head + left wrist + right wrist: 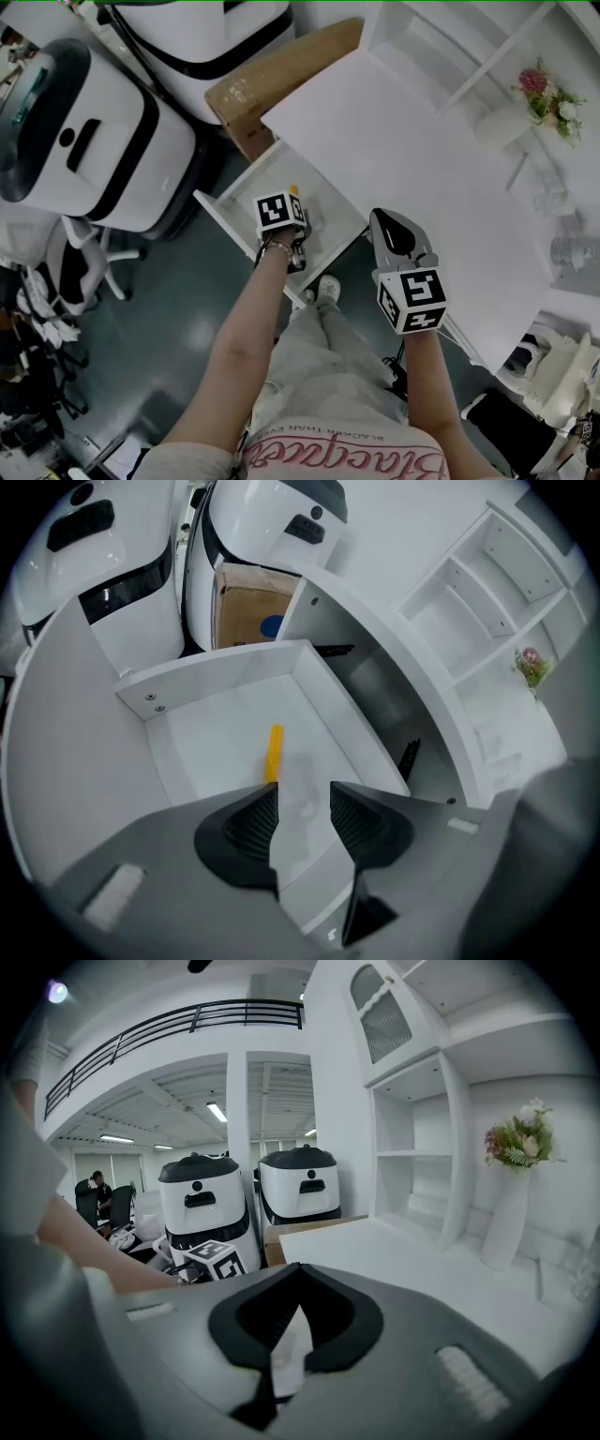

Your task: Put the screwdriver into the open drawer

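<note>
The white drawer stands pulled out from under the white table. A screwdriver with a yellow handle lies on the drawer floor; its yellow tip shows just past the left gripper's marker cube. My left gripper hovers over the drawer, open, with nothing between its jaws and the handle just beyond its left fingertip. In the head view the left gripper sits above the drawer's middle. My right gripper is held at the table's near edge, to the right of the drawer. The right gripper is shut and empty.
A cardboard box lies behind the drawer under the table edge. Big white machines stand to the left, with an office chair below them. A vase of flowers and glassware sit on the table's far right.
</note>
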### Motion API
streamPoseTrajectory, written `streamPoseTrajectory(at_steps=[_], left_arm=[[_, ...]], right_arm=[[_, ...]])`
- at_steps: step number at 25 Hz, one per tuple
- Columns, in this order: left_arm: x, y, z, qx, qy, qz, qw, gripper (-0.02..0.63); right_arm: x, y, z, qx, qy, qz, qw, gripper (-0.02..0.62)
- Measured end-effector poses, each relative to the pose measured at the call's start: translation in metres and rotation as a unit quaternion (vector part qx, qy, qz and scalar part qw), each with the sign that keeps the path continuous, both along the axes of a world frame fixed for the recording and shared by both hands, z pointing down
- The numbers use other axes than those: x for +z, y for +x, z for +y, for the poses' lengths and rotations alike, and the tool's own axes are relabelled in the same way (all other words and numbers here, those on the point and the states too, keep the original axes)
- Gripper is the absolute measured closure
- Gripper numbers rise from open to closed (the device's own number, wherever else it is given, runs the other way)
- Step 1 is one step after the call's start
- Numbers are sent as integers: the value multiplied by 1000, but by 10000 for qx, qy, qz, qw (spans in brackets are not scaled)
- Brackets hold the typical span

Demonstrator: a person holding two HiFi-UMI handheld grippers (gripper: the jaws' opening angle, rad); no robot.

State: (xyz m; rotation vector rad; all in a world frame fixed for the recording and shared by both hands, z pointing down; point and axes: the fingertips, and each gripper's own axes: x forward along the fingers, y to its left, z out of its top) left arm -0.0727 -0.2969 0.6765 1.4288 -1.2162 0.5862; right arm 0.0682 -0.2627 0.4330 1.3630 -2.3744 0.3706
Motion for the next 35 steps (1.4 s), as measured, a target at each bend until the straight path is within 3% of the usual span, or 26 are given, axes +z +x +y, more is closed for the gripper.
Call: streamPoseTrajectory(at_steps=[10,23,35], left_arm=[[-40,-6,-6,49,412,12,9991,414],[-90,-20,8,247,980,-98,9948,423],[-147,-36,17,739,1838,-429,9792,468]], right_arm=[[-33,-4,3,-111,363,2,9993,595],[-75,-8,13,-40,614,-336,9975,595],[-97,-15,32,216,901,-297,9953,595]])
